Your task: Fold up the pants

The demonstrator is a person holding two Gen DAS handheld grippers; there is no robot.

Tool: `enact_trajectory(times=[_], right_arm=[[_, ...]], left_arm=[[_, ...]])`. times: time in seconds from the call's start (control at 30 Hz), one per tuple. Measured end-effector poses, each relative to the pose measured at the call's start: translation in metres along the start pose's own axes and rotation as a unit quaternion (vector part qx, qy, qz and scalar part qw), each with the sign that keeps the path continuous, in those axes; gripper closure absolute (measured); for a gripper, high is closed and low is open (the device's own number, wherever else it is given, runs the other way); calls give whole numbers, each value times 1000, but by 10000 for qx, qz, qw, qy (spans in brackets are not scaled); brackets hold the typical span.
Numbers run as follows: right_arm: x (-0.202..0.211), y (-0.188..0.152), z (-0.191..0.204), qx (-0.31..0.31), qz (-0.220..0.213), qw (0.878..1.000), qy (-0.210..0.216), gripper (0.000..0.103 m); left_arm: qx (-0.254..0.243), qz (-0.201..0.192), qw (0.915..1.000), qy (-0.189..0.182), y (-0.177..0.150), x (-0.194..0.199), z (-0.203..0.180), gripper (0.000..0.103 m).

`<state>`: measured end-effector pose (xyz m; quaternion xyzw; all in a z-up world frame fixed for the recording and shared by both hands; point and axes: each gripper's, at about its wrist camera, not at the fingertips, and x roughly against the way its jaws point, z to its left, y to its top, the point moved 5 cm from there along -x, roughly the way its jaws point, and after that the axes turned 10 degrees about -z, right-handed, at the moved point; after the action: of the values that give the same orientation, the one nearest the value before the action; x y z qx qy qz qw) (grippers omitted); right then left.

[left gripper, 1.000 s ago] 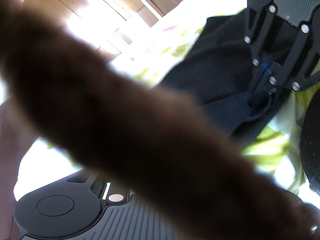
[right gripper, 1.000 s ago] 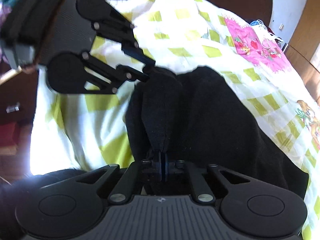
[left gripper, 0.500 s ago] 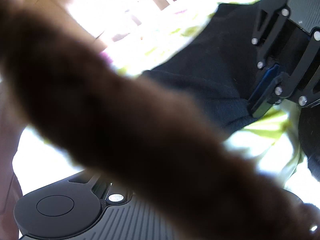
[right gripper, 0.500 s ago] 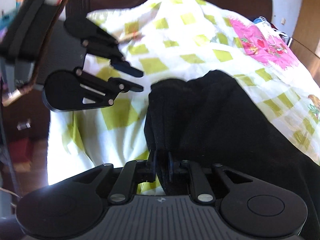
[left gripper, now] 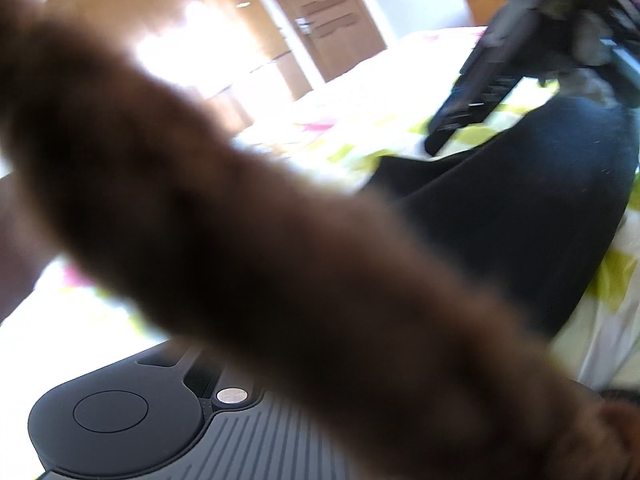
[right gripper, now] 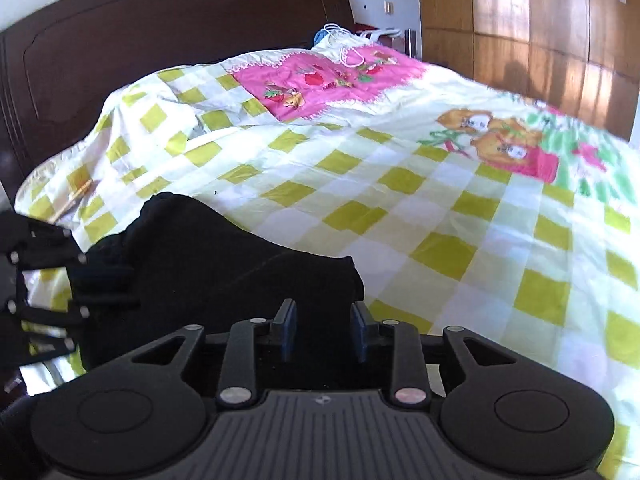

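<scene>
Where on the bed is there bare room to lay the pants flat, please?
The checked cover lies bare between the pink panel and the right gripper, whose jaws are opening. It is crowded at left, around the black pants and left gripper.

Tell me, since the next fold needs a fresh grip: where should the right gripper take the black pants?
Probably the rounded end of the black pants just ahead of the right gripper, coming in low from the near side. That edge lies free on the checked bedspread, so the opening fingers can straddle it.
</scene>
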<state>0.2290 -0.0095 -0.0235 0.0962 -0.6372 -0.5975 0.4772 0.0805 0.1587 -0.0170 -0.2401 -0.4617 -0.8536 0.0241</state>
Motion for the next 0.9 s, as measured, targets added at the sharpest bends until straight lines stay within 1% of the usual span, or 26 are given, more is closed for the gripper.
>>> enact_trajectory(times=[0.07, 0.13, 0.17, 0.23, 0.27, 0.33, 0.37, 0.43, 0.47, 0.53, 0.63, 0.7, 0.77, 0.8, 0.83, 0.87, 0.9], right_arm=[[-15, -3, -12, -297, 211, 9985, 399, 55], [-26, -3, -18, -250, 262, 9984, 440, 54], [-30, -4, -20, -179, 262, 9982, 501, 53], [-35, -2, -26, -82, 301, 9986, 422, 53], [-35, -1, -30, -57, 285, 9984, 479, 53], [-35, -2, -29, -109, 527, 9945, 898, 53], [-36, -3, -26, -141, 649, 9920, 1075, 54], [-36, -6, -19, -69, 838, 9872, 1358, 60], [-36, -6, -16, 5, 911, 9856, 1424, 63], [-29, -4, -11, 60, 892, 9836, 1567, 65], [-22, -1, -3, 366, 794, 9818, 1687, 65], [-33, -4, -5, 389, 823, 9853, 1443, 64], [-47, -7, -12, 214, 856, 9865, 1383, 64], [-53, -7, -17, -34, 828, 9868, 1390, 66], [-57, -6, -21, -390, 825, 9852, 1448, 70], [-60, -3, -24, -815, 801, 9814, 1543, 79], [-59, 2, -29, -1142, 709, 9784, 1570, 79]], left_arm=[[-63, 18, 9998, -214, 1, -13, -15, 84], [-80, 101, 9992, -379, -2, -23, -21, 83], [-92, 144, 9990, -424, -4, -26, -23, 83], [-61, 227, 9986, -475, -7, -29, -24, 83], [-47, 259, 9985, -488, -9, -30, -24, 83], [-1, 295, 9983, -508, -11, -31, -22, 83], [43, 302, 9982, -524, -11, -30, -23, 83], [76, 303, 9980, -547, -12, -31, -22, 83], [73, 305, 9980, -549, -13, -32, -23, 83], [97, 324, 9979, -555, -13, -34, -22, 83], [170, 341, 9977, -567, -14, -34, -23, 83], [197, 350, 9974, -598, -15, -35, -24, 83], [163, 366, 9973, -612, -15, -36, -25, 83], [154, 371, 9973, -612, -14, -37, -26, 83], [145, 363, 9973, -615, -13, -37, -26, 83], [122, 357, 9973, -624, -13, -37, -26, 83], [78, 358, 9973, -629, -13, -38, -26, 83]])
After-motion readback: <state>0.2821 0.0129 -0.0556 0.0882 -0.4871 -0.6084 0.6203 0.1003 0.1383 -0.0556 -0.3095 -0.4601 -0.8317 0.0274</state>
